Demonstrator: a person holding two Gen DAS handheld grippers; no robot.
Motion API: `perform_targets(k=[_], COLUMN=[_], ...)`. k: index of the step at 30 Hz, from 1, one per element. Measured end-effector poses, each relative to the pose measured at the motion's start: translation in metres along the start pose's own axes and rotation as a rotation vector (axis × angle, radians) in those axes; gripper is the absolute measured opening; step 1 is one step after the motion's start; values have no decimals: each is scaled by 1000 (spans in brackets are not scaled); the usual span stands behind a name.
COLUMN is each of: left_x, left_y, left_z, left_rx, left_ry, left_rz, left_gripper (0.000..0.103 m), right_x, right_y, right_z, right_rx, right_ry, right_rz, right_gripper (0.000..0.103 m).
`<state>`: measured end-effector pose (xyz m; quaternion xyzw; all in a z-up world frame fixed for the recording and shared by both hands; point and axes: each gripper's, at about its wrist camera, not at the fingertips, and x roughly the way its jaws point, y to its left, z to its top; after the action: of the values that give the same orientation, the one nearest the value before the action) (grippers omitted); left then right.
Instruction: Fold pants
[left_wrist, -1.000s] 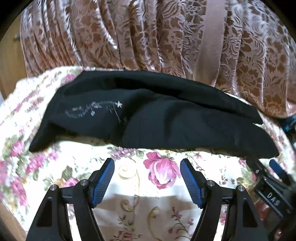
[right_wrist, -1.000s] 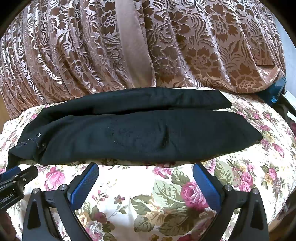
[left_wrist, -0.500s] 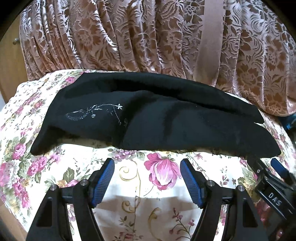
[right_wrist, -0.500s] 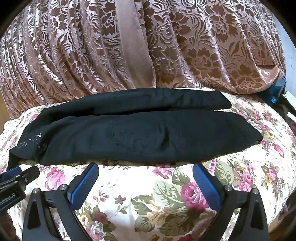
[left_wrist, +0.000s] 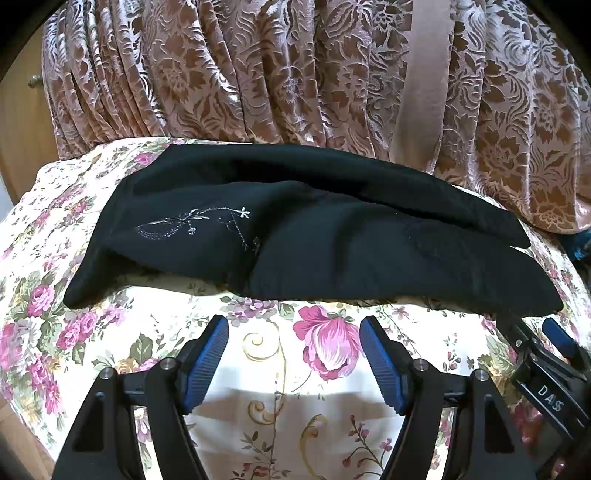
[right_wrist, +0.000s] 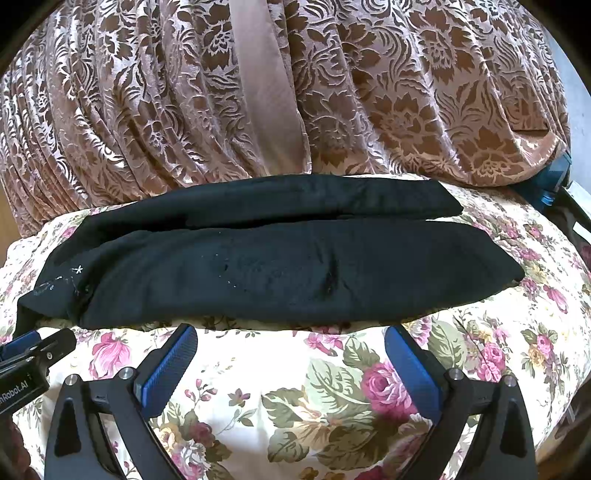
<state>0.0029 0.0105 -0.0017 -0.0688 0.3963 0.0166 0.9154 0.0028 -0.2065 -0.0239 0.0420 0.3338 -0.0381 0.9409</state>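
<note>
I see the black pants (left_wrist: 332, 236) lying lengthwise across the flowered bedspread (left_wrist: 258, 354), legs side by side, silver embroidery (left_wrist: 192, 225) toward one end. My left gripper (left_wrist: 293, 326) and right gripper (right_wrist: 290, 334) hover just short of the pants' near edge, jaws spread wide, holding nothing. A brown patterned curtain (right_wrist: 369, 92) hangs behind the pants.

We see black pants (left_wrist: 332, 236) with a silver sparkly motif (left_wrist: 192, 223), a cream bedspread (right_wrist: 295, 398) printed with pink roses and green leaves, and a brown-and-pink floral damask curtain (right_wrist: 406, 103).
</note>
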Motion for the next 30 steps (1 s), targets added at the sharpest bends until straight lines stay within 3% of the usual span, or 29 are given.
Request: perform_targets(k=[16, 22, 24, 26, 28, 30], left_x=[5, 11, 13, 18, 23, 25], left_y=[1, 5, 10, 20, 40, 58], left_z=[-3, -3, -2, 0, 0, 1], left_rx=[7, -3, -12, -46, -164, -258], left_ry=[34, 81, 101, 141, 182, 184], left_rz=[5, -21, -71, -183, -330, -393], left_gripper=[74, 77, 77, 80, 82, 82], right_x=[2, -7, -8, -3, 7, 14], right_y=[-6, -6, -13, -23, -34, -49], right_z=[2, 7, 9, 12, 14, 13], right_rx=[9, -27, 8, 47, 90, 149], right_ry=[7, -78, -99, -60, 6, 55], right_rz=[-3, 20, 38, 52, 64, 98], right_gripper=[103, 103, 103, 103, 103, 103])
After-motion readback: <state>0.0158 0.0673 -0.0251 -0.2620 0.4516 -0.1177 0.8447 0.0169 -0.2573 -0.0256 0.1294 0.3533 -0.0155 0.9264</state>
